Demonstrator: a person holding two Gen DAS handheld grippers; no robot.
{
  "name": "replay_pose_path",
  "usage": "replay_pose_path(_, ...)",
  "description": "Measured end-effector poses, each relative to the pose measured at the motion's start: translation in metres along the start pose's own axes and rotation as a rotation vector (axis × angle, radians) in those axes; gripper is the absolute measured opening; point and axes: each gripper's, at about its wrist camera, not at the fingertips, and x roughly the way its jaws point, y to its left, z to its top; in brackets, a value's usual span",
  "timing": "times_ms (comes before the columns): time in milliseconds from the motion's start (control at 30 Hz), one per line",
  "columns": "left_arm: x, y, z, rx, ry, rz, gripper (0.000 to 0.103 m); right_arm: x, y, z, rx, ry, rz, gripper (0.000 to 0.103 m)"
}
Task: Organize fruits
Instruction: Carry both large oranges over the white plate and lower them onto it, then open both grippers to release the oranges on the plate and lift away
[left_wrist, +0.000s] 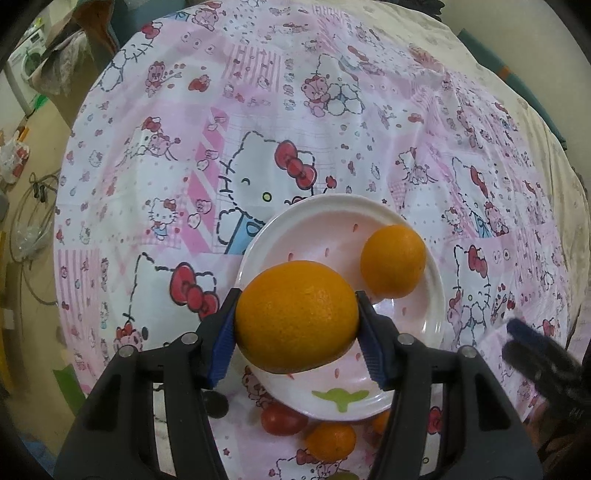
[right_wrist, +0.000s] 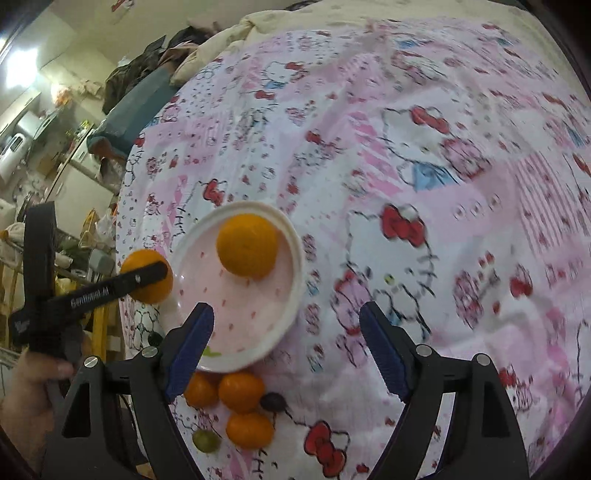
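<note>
Orange, large, dimpled skin, clamped between the blue pads of my left gripper; it hangs over the near part of the white plate. Second orange, smaller and smoother, lies on the plate ahead of my fingers and to their right. Below the plate's near rim, just under my fingers: one red fruit and one small orange fruit on the cartoon-cat cloth. My right gripper shows only as a dark blur at the far right.

Right wrist view: my right gripper stands with jaws wide apart and nothing between them, above the cloth to the right of the plate. Smaller orange sits on the plate, ahead and left of my left finger. Shown here only: my left gripper from the side, far left, its finger across the held orange; three small orange fruits clustered close under my left finger, with a dark grape and a green grape beside them.
</note>
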Motion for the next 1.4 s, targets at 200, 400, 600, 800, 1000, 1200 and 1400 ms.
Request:
replay_pose_path(200,0.020,-0.011,0.008,0.019,0.019,-0.008,0.055,-0.004,-0.012,-0.007,0.016,-0.009,-0.009,0.083)
replay_pose_path(400,0.040,-0.026,0.021,0.049,0.023,-0.001,0.055,0.001,-0.026,-0.006,0.042,0.002,0.004,0.084)
replay_pose_path(600,0.060,-0.017,0.028,-0.003,0.058,0.023,0.055,-0.001,-0.034,-0.007,0.044,-0.003,-0.002,0.084)
replay_pose_path(800,0.064,-0.017,0.025,-0.008,0.064,0.037,0.057,-0.003,-0.038,-0.008,0.036,-0.002,-0.021,0.084)
replay_pose_path(1000,0.065,-0.026,0.025,0.030,0.059,0.056,0.059,-0.008,-0.034,-0.007,0.020,-0.017,-0.013,0.084)
replay_pose_path(1200,0.059,-0.028,0.025,0.050,0.041,0.065,0.082,-0.007,-0.029,-0.006,0.010,-0.017,-0.013,0.084)
replay_pose_path(1400,0.048,-0.026,0.021,0.056,0.019,0.059,0.083,-0.008,-0.024,-0.006,-0.002,-0.022,-0.013,0.084)
